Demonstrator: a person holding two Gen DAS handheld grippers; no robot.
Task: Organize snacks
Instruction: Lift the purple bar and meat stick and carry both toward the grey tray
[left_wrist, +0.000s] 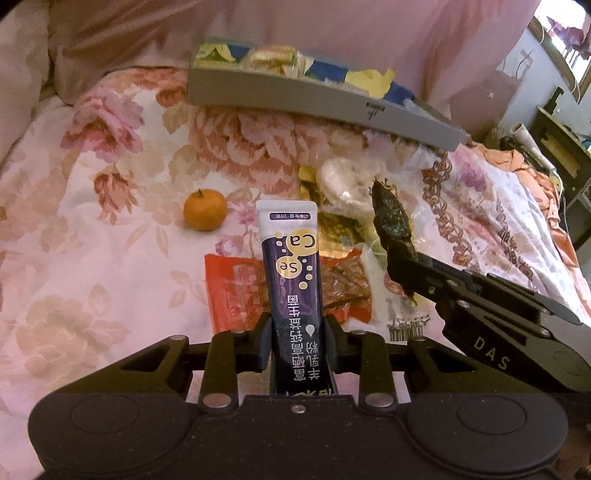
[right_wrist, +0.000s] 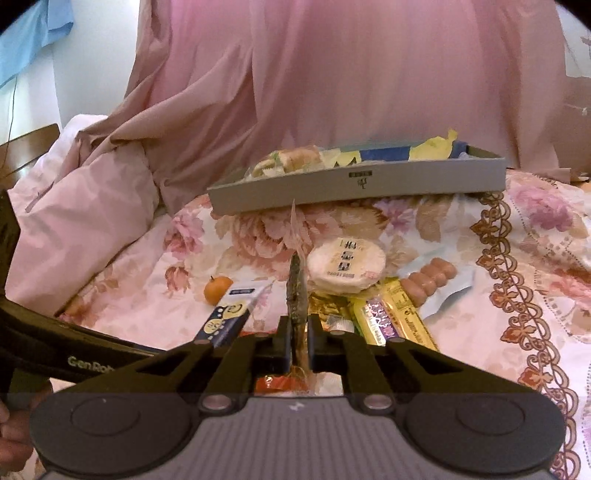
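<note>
Above a floral bedspread (left_wrist: 92, 229), the left gripper (left_wrist: 297, 339) clamps a purple powder sachet (left_wrist: 291, 266) upright, while the right gripper (right_wrist: 297, 343) pinches a dark wrapped snack (right_wrist: 296, 291); the grey snack tray (right_wrist: 369, 186) sits beyond, a mandarin (left_wrist: 205, 209) nearby.

Purple sachet (left_wrist: 291, 291): lower end hidden inside the left gripper (left_wrist: 297, 339), bottom print cut off. Red snack pack (left_wrist: 236, 291) half covered by the sachet. Grey box (left_wrist: 317, 99): contents mostly behind its front wall, label too small to read. Right wrist view: dark packet (right_wrist: 296, 295) seen edge-on, face unreadable; orange pack (right_wrist: 282, 384) mostly under the right gripper (right_wrist: 297, 347).
</note>
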